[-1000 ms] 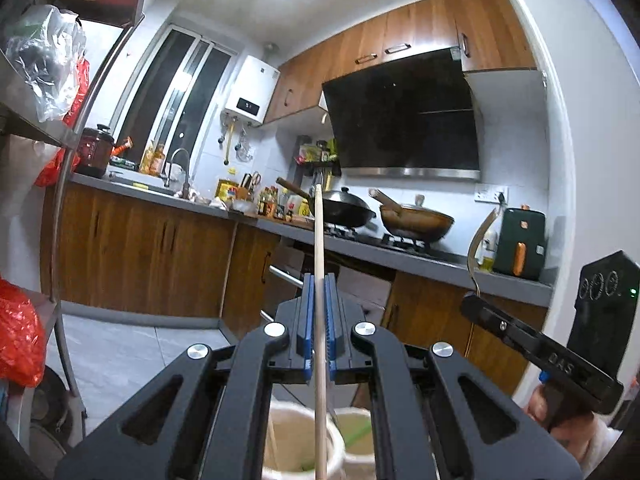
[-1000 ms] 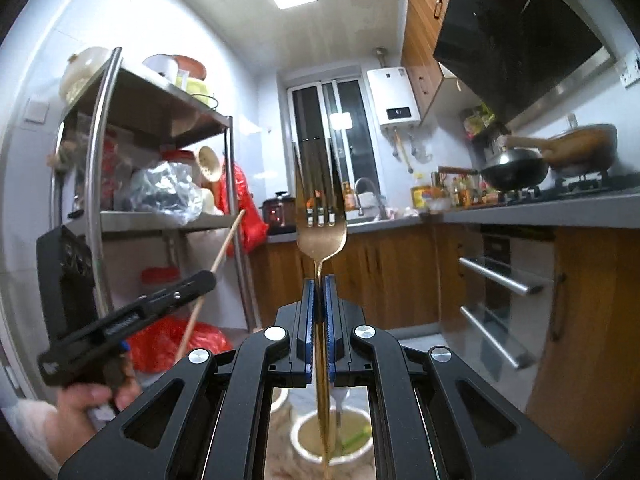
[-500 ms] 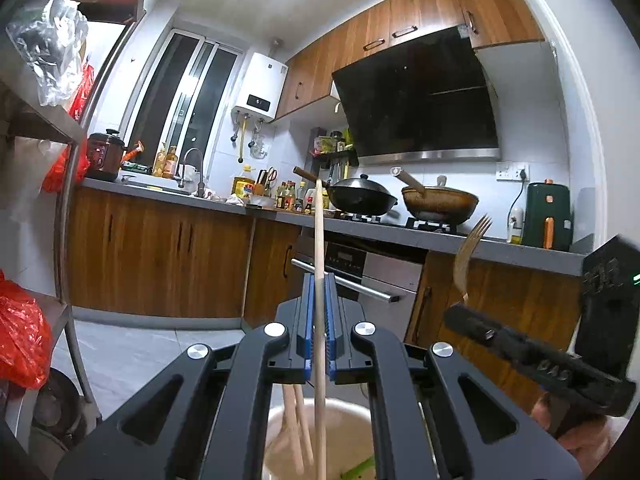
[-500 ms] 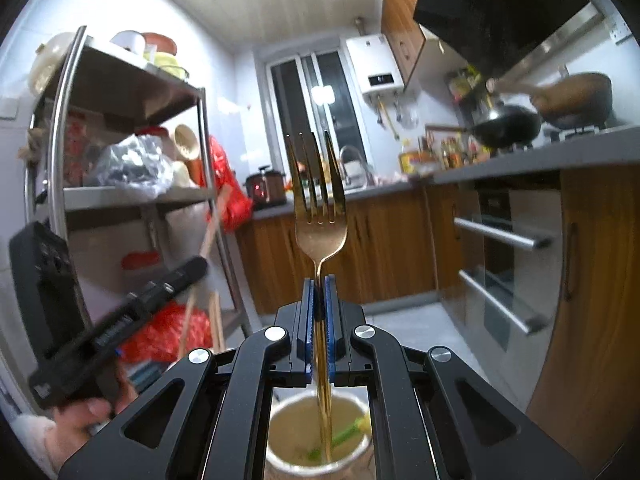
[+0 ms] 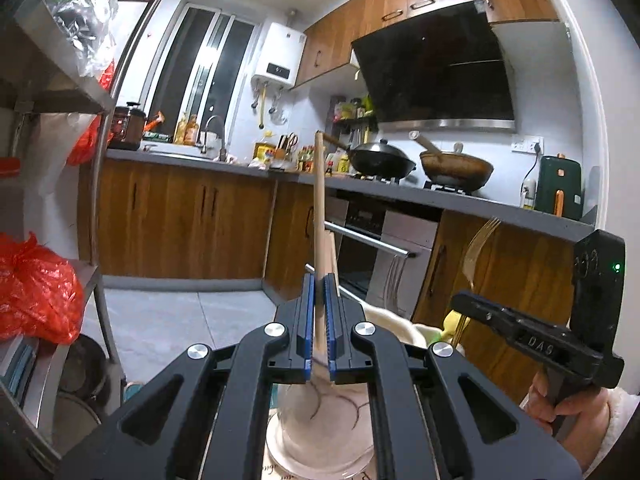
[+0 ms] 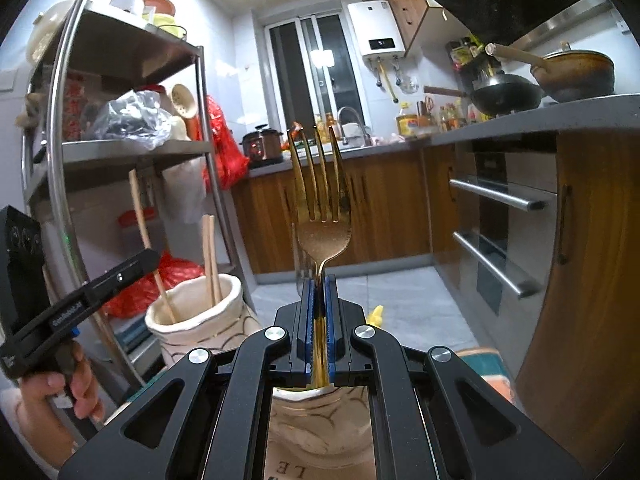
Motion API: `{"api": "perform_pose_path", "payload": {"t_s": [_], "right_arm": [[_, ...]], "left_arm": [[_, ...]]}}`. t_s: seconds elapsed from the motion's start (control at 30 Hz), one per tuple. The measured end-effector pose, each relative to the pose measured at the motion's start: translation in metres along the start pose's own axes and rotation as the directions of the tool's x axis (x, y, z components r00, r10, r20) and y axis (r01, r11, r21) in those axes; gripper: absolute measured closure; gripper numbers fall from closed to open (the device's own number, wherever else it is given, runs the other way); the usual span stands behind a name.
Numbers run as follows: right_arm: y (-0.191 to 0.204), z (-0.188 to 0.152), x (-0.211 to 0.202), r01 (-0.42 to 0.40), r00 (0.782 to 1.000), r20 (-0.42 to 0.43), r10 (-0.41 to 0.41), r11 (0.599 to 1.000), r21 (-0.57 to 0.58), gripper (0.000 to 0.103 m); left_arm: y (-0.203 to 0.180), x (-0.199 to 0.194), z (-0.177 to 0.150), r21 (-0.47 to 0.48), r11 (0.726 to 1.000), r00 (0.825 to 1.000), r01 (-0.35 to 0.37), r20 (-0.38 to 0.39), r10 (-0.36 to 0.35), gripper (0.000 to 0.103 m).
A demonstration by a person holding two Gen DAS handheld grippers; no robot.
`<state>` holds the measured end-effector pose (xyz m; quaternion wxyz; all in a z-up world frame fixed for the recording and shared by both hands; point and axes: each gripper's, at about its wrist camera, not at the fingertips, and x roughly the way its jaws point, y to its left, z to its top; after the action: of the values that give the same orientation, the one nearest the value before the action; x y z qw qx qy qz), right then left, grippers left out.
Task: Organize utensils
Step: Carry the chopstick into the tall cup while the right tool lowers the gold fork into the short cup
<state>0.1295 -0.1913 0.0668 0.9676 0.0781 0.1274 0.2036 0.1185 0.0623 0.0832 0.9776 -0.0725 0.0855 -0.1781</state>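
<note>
My left gripper (image 5: 319, 292) is shut on a wooden chopstick (image 5: 319, 200) that stands upright, its lower end down inside a cream ceramic holder (image 5: 320, 412) just below the jaws. My right gripper (image 6: 319, 292) is shut on the handle of a gold fork (image 6: 320, 208), tines up, over a second cream holder (image 6: 320, 416). In the right wrist view the left holder (image 6: 200, 320) stands at the left with two chopsticks (image 6: 210, 256) in it, and the held chopstick (image 6: 142, 216) leans into it. The left wrist view shows the fork (image 5: 478, 240) at the right.
A metal shelf rack (image 6: 120, 152) with bags stands at the left. Wooden kitchen cabinets (image 5: 180, 220) and a grey counter with woks (image 5: 380, 158) run behind. A built-in oven (image 6: 500, 216) is at the right. A hand (image 6: 60, 392) holds the left gripper's grip.
Both grippers have sunk toward the holders. The chopstick's lower end has gone into the left holder and the fork's handle has gone down into the right one. Both grips stay closed.
</note>
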Motion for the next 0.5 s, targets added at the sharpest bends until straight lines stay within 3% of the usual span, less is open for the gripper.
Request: {"api": "perform_pose_path", "payload": {"t_s": [0.23, 0.3, 0.4, 0.47, 0.5], "right_arm": [[-0.006, -0.001, 0.001, 0.05, 0.999, 0.0, -0.05, 0.999, 0.012, 0.097], [-0.01, -0.001, 0.001, 0.057, 0.998, -0.003, -0.057, 0.998, 0.027, 0.096], [-0.011, -0.001, 0.001, 0.06, 0.998, -0.004, -0.06, 0.998, 0.023, 0.096], [-0.011, -0.001, 0.001, 0.061, 0.998, -0.001, -0.061, 0.998, 0.022, 0.09], [-0.011, -0.001, 0.0, 0.059, 0.998, 0.002, -0.059, 0.998, 0.025, 0.081]], "left_arm": [[0.001, 0.0, -0.003, 0.009, 1.0, 1.0, -0.03, -0.001, 0.03, 0.096], [0.001, 0.0, -0.003, 0.014, 0.999, 0.999, -0.04, -0.002, 0.04, 0.083], [0.0, -0.002, -0.004, 0.014, 0.999, 0.999, -0.046, 0.01, 0.046, 0.073], [0.001, -0.002, -0.004, 0.011, 0.999, 0.999, -0.052, 0.013, 0.052, 0.068], [0.002, -0.002, -0.004, 0.009, 0.998, 0.998, -0.057, 0.011, 0.057, 0.065]]}}
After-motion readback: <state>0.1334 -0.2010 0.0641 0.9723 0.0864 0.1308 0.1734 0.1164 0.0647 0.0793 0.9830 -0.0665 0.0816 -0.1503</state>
